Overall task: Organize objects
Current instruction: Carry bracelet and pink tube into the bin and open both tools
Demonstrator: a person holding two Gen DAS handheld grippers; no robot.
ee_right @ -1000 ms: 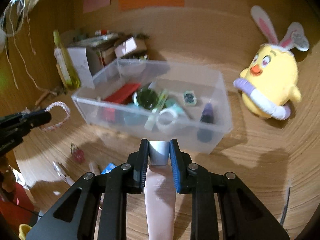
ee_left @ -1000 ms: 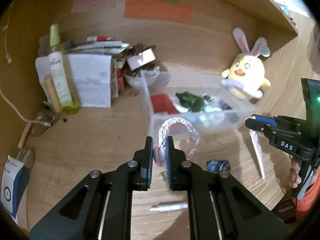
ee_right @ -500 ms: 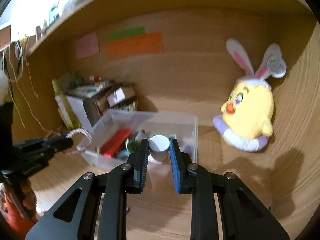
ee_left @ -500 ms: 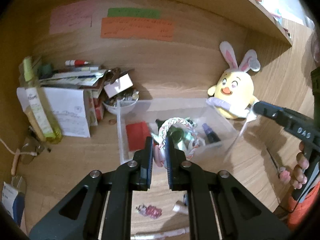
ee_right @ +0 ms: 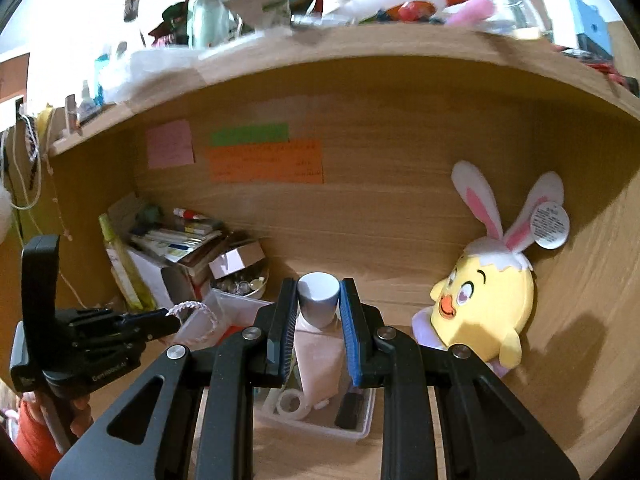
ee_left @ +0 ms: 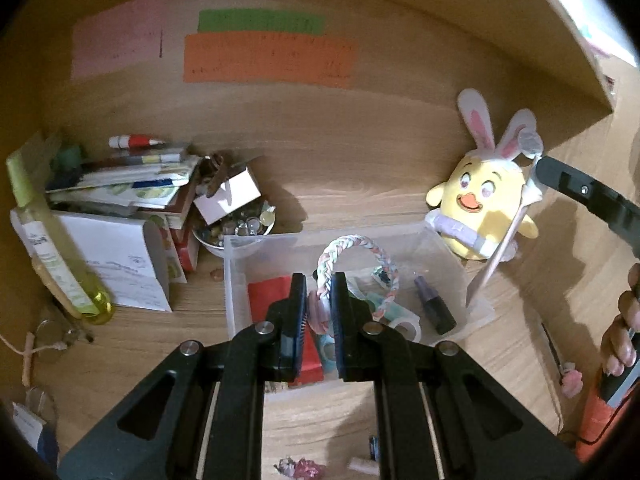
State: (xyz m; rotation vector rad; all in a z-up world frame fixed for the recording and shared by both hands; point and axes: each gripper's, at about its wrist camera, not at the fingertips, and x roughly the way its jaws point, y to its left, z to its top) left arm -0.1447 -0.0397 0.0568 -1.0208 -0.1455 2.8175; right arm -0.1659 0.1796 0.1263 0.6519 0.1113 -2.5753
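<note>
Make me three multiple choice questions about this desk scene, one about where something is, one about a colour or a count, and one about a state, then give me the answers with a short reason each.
1. Where does the yellow plush chick with rabbit ears sit?
A. Inside the clear plastic bin
B. On the desk beside the clear plastic bin, by the back wall
C. On the upper shelf

2. How many coloured paper notes are stuck on the wooden back wall?
A. One
B. Three
C. Five

3. What is the left gripper doing?
A. Shut on the pastel braided loop with the pink piece
B. Open and holding nothing
C. Shut on a pen

Answers
1. B: the chick rests on the desk at the bin's far right corner.
2. B: a pink note, a green note and an orange note show.
3. A: the pink piece is pinched between its fingers and the loop stands over the bin.
</note>
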